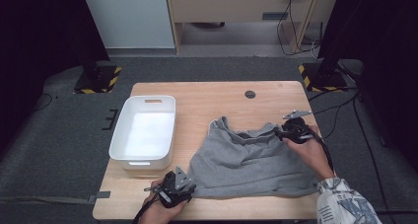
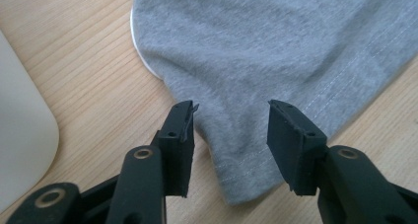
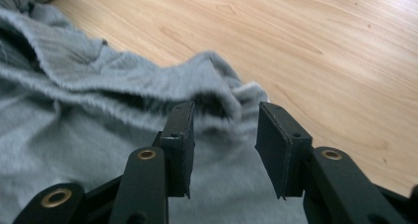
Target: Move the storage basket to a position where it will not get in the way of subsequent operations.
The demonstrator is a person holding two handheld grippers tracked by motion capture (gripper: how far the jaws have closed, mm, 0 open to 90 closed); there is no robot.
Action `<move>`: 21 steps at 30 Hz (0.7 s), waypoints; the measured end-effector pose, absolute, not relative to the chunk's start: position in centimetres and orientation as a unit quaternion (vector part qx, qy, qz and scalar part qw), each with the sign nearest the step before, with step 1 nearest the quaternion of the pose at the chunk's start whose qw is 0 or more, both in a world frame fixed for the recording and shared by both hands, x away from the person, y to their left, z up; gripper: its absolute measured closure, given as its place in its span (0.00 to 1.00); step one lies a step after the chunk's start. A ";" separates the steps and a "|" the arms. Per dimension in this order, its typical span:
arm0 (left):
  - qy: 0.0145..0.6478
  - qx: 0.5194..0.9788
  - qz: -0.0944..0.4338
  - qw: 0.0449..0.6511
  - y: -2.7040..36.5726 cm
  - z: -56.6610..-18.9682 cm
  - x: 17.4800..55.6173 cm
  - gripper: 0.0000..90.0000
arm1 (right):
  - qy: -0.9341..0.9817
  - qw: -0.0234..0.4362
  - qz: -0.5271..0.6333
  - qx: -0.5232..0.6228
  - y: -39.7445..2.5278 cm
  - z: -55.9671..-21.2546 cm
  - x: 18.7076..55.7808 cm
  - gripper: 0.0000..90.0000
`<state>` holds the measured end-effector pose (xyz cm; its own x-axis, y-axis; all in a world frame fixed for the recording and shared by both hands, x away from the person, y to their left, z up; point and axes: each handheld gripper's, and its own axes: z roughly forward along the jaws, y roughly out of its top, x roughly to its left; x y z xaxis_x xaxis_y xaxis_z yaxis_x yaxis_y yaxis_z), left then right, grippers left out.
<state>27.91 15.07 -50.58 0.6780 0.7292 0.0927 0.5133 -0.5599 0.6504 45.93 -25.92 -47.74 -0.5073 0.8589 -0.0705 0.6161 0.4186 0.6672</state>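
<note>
High view is showing me the pale wooden table (image 1: 217, 93), and I am working over its near right half, where the grey cotton-knit garment (image 1: 249, 162) is lying spread but rumpled, its far edge bunched into folds and its near hem running fairly straight along my side. To its left the white rectangular plastic bin (image 1: 144, 130) is sitting with nothing in it, so I am judging that the folding has barely begun and the stowing is all left to do. I am bringing the right gripper (image 1: 291, 130) onto the far right corner of the cloth; in the right gripper view its jaws are standing spread, straddling a raised fold without pinching it. I am setting the left gripper (image 1: 185, 187) at the near left corner, where its jaws are likewise standing apart on either side of the hem tip, nothing clamped yet.
</note>
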 end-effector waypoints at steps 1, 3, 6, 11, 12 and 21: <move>0.360 0.865 0.176 0.302 15.1 -50.6 27.9 0.59 | 0.816 0.209 0.298 0.449 -25.8 -47.8 46.1 0.68; 0.358 0.868 0.174 0.298 15.1 -50.8 28.0 0.59 | 0.822 0.211 0.285 0.445 -25.4 -47.9 46.5 0.69; 0.358 0.868 0.172 0.296 15.0 -50.9 28.0 0.59 | 0.826 0.210 0.277 0.444 -25.0 -47.9 47.1 0.70; 0.359 0.870 0.167 0.292 15.1 -51.2 28.2 0.60 | 0.819 0.206 0.288 0.451 -24.7 -47.5 47.8 0.68; 0.359 0.871 0.166 0.291 15.1 -51.3 28.2 0.60 | 0.821 0.205 0.285 0.450 -24.7 -47.6 48.0 0.67; 0.356 0.873 0.161 0.291 15.1 -51.3 28.1 0.62 | 0.813 0.180 0.295 0.468 -24.7 -48.8 49.7 0.60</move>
